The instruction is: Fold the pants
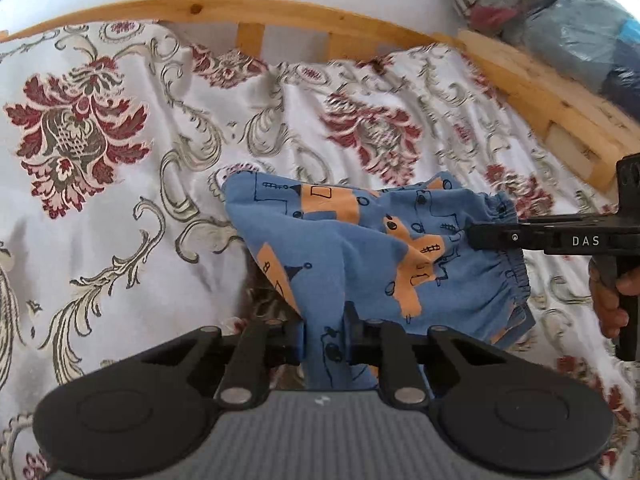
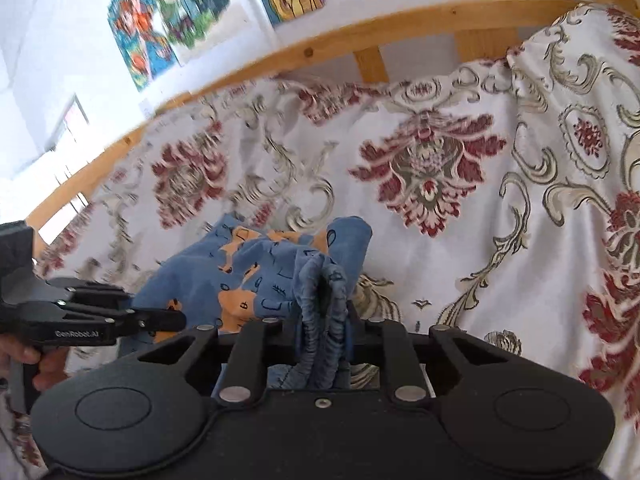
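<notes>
The pants (image 1: 360, 256), blue with orange patches and dark doodles, hung bunched between the two grippers above a bedspread (image 1: 120, 200) patterned with red flowers and grey scrolls. The left gripper (image 1: 325, 344) was clamped on a fold of the blue cloth near the camera, its fingers pressed tight against the fabric. The right gripper (image 2: 322, 344) had its fingers closed on the gathered elastic waistband (image 2: 322, 304), which stood up in a ruffled ridge between them. In the left wrist view the right gripper came in from the right, a hand (image 1: 612, 304) on its handle. A wooden bed rail (image 1: 280, 12) ran along the far side, with coloured pictures (image 2: 172, 16) on the white wall beyond.
</notes>
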Demonstrator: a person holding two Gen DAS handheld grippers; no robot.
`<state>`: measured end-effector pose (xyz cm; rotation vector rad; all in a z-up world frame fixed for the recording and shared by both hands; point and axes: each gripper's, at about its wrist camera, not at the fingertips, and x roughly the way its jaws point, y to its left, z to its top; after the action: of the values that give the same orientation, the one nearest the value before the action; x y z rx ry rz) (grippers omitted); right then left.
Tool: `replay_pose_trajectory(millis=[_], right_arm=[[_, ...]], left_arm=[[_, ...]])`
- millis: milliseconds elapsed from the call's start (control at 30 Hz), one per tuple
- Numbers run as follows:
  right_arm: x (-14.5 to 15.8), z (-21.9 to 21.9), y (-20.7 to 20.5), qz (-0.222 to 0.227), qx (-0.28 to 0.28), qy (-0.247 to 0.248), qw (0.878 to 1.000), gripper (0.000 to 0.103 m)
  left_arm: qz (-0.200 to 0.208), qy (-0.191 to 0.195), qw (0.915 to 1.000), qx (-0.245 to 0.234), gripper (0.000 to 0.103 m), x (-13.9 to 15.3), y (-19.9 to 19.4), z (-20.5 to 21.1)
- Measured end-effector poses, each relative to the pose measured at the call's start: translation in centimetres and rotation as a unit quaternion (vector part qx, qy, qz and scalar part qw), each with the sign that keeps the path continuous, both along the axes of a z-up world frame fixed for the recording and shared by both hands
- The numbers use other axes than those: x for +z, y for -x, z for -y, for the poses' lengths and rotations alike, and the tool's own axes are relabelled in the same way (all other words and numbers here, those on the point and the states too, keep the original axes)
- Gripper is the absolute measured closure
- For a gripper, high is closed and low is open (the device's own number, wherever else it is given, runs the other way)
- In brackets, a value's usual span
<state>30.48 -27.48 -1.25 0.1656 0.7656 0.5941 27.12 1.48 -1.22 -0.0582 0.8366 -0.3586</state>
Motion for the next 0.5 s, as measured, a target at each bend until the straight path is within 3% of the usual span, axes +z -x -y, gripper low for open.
replay_pose_trajectory(millis=[133,333,433,500], right_arm=[[-1.7,-0.6,-0.6,-0.020,-0.010,0.019,1.000,0.080],[-1.1,-0.9,0.9,-0.001,-0.033,0.044,0.998,0.066],[-0.2,-1.3,2.3,0.013,-0.054,0.063,0.996,0.048],[0.5,-1.7,3.9,0.029,-0.067,0.073,0.995,0.040]], left_arm=[[-0.009,-0.011,0.9999,0.001,0.082,-1.6,-0.2,0.1],[-0.008,-0.018,0.9997,0.012,0.069,-1.5,0.4,0.2],[-0.015,-0.013,0.9994,0.028,0.049,-0.9,0.9,-0.1],[-0.006,-0.013,0.9993,0.036,0.025,-0.1,1.9,-0.1]])
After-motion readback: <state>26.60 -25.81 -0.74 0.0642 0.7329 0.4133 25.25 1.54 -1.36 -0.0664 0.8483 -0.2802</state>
